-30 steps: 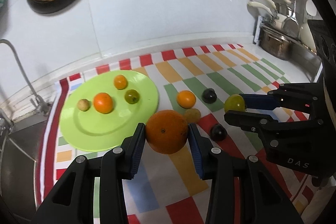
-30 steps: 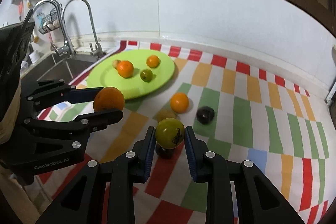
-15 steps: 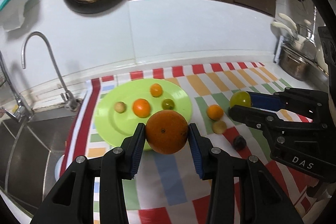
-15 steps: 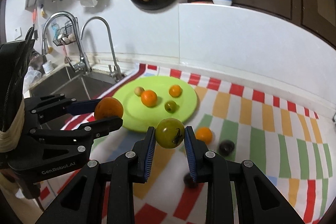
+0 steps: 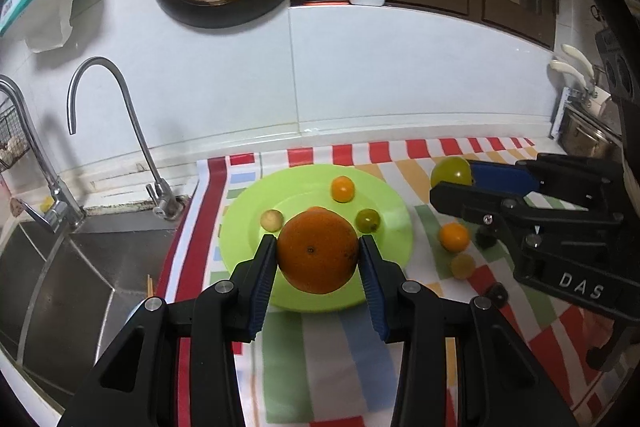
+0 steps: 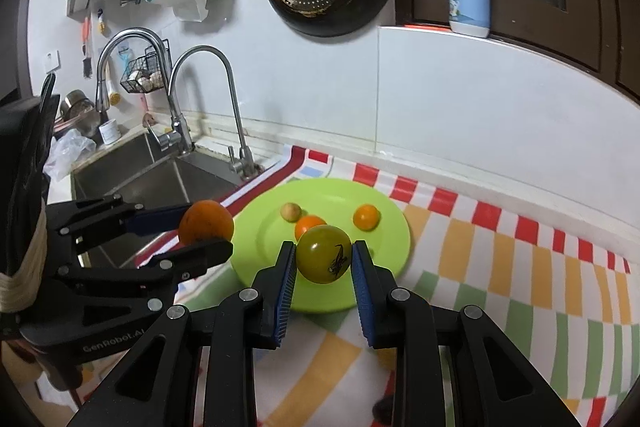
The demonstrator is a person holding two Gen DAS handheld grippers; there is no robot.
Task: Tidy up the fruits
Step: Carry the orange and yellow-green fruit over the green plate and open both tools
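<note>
My left gripper (image 5: pixel 318 257) is shut on a large orange (image 5: pixel 318 247) and holds it in the air in front of the green plate (image 5: pixel 240 227). On the plate lie a small orange (image 5: pixel 342 188), a green fruit (image 5: pixel 367 219) and a pale fruit (image 5: pixel 271 219); another orange is mostly hidden behind the held one. My right gripper (image 6: pixel 323 259) is shut on a yellow-green fruit (image 6: pixel 324 254) with a dark mark, above the plate's (image 6: pixel 390 243) near edge. Each gripper also shows in the other's view, the left gripper (image 6: pixel 208 231) beside the plate's left edge.
A small orange (image 5: pixel 453 237), a yellowish fruit (image 5: pixel 463 265) and two dark fruits (image 5: pixel 498 294) lie on the checked cloth (image 5: pixel 340 359) right of the plate. A steel sink (image 5: pixel 60 267) with taps (image 5: pixel 132 131) is to the left. Pots (image 5: pixel 584 135) stand at the far right.
Both grippers have risen and moved left with their fruit, from over the cloth to the plate. Their grips have not changed.
</note>
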